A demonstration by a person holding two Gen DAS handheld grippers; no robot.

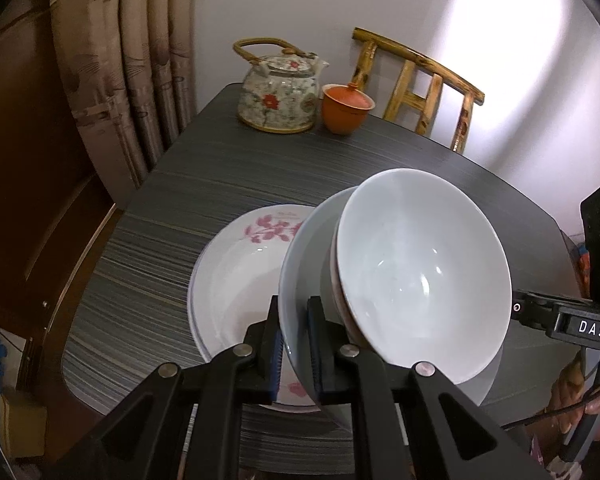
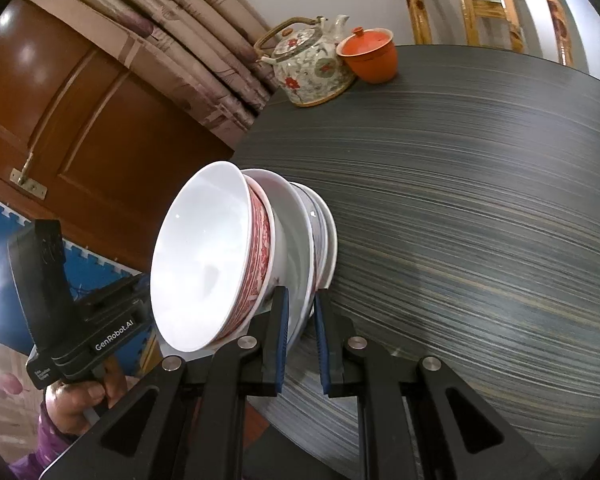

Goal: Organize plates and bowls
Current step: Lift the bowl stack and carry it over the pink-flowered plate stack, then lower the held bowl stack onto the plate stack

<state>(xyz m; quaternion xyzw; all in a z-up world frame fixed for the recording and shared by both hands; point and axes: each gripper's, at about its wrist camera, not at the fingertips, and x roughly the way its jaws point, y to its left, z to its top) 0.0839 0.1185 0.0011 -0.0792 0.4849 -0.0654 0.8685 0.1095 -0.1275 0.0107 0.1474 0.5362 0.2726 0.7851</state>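
A plain white plate (image 1: 300, 252) (image 2: 296, 248) hangs tilted over the dark table (image 1: 220, 168) (image 2: 460, 200), gripped at opposite rims. My left gripper (image 1: 296, 320) is shut on its near rim. My right gripper (image 2: 301, 312) is shut on the other rim, and its body shows at the right edge (image 1: 540, 316). On the plate rests a bowl (image 1: 420, 280) (image 2: 204, 264), white inside with a red pattern outside. Under them, a pink-flowered plate (image 1: 244, 264) (image 2: 330, 232) lies flat on the table.
A floral teapot (image 1: 278, 96) (image 2: 312, 68) and an orange lidded cup (image 1: 346, 108) (image 2: 370, 56) stand at the table's far edge. A bamboo chair (image 1: 420, 88) (image 2: 484, 4) is behind them, with a curtain (image 1: 128, 60) and a wooden door (image 2: 60, 100) to the left.
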